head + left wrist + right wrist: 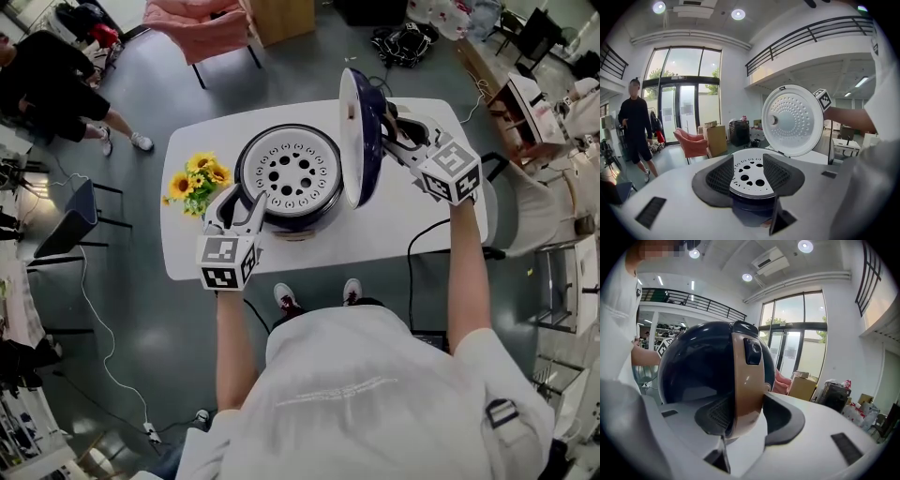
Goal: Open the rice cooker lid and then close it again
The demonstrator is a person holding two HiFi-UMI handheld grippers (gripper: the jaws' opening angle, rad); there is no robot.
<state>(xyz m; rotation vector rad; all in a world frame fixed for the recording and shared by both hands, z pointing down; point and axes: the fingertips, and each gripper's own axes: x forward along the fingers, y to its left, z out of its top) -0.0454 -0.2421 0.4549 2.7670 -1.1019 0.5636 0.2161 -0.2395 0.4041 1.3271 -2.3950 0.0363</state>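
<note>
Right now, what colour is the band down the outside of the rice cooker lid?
Tan band on a dark navy lid; right gripper view shows it best.

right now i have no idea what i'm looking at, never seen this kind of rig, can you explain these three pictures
There is no robot: a person holds a two-jaw hand-held gripper in each hand. The head view comes from a camera on the person's head, looking down. The other two come from cameras riding on each gripper, looking along its jaws. On the white table stand a dark blue cooker and some sunflowers. The cooker's lid stands open. The right hand-held gripper pinches the lid's tan strip between its jaws. The left hand-held gripper is open and holds nothing; it sits at the cooker's near edge.
</note>
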